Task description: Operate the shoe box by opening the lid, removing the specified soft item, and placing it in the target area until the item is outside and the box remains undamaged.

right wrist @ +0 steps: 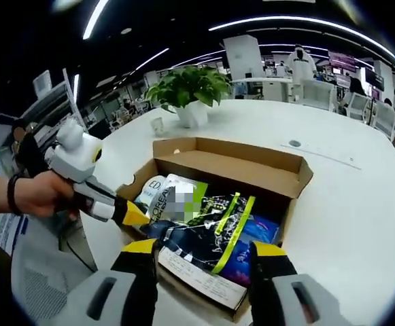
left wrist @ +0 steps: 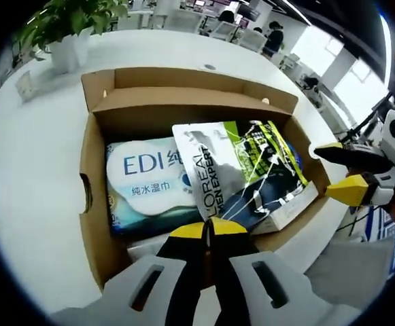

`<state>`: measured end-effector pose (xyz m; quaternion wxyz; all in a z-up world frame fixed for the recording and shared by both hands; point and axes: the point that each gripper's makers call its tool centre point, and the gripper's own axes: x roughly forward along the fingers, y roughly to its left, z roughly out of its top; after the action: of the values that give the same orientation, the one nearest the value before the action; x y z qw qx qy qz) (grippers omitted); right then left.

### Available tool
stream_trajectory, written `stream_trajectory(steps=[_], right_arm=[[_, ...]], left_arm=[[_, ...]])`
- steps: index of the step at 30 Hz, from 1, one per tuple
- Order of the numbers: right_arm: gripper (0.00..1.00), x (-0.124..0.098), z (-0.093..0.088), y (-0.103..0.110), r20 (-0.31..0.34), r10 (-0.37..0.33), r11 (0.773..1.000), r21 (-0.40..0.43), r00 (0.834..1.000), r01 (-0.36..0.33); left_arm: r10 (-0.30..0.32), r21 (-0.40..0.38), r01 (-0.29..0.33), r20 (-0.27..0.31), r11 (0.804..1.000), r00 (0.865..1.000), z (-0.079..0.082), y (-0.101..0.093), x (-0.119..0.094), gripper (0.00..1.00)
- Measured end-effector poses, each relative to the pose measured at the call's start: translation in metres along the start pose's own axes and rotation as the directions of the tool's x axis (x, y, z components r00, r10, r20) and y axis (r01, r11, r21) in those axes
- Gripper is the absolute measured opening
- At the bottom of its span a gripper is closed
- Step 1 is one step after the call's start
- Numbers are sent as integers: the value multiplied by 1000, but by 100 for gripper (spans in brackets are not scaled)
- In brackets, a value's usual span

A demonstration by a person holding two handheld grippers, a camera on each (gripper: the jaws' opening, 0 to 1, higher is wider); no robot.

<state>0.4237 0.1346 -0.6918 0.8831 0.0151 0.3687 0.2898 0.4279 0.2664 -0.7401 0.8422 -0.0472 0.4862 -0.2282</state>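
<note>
We are looking into the open corrugated cardboard shoe box (left wrist: 88, 170) on the round white table (left wrist: 27, 156). Our left gripper (left wrist: 208, 227), jaws pressed together, is pinching the glossy L'Oreal pouch (left wrist: 214, 170) at 6 o'clock. The left view is showing the EDI wipes pack (left wrist: 143, 180). Our right gripper (right wrist: 204, 255) is hovering spread wide; that view is showing a hand (right wrist: 37, 193).
</note>
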Motion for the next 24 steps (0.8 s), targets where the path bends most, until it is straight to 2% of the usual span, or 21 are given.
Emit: stream_trajectory(steps=[4, 8, 14, 24], right_arm=[[50, 9, -2, -5, -26, -1, 1000, 10, 1000, 2], [49, 16, -1, -5, -33, 28, 997, 67, 999, -26], [49, 22, 3, -8, -43, 26, 997, 80, 999, -23], [46, 35, -4, -8, -87, 45, 996, 83, 995, -38]], left_arm=[[-4, -2, 4, -2, 1000, 1000, 0, 1, 0, 1], [-7, 16, 7, -15, 1000, 1000, -3, 1, 2, 1], [-10, 14, 10, -23, 1000, 1000, -5, 2, 4, 1], [-13, 6, 13, -24, 1000, 1000, -5, 4, 4, 1]])
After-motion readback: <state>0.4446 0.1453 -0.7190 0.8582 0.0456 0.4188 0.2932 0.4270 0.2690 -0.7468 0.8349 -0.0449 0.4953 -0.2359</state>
